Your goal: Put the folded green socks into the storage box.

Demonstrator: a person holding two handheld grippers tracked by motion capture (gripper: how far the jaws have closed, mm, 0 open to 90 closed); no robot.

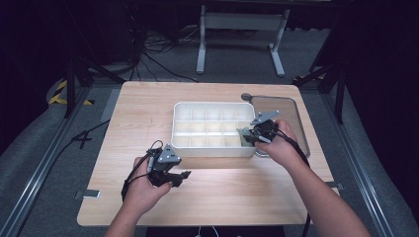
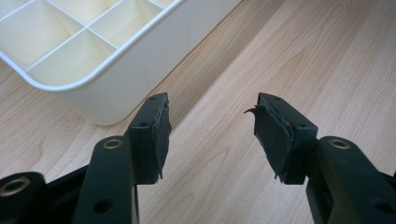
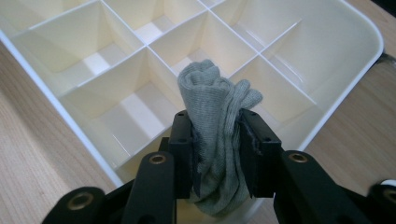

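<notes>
The right gripper (image 3: pixel 215 154) has its fingers (image 3: pixel 181 149) clamped on a rolled grey sock (image 3: pixel 215 102), held over the near right corner of the white divided box (image 1: pixel 212 148). The left gripper (image 2: pixel 210 135) hovers over the bare tabletop (image 1: pixel 148 113) just in front of the box, fingers (image 2: pixel 152 135) apart and holding nothing.
</notes>
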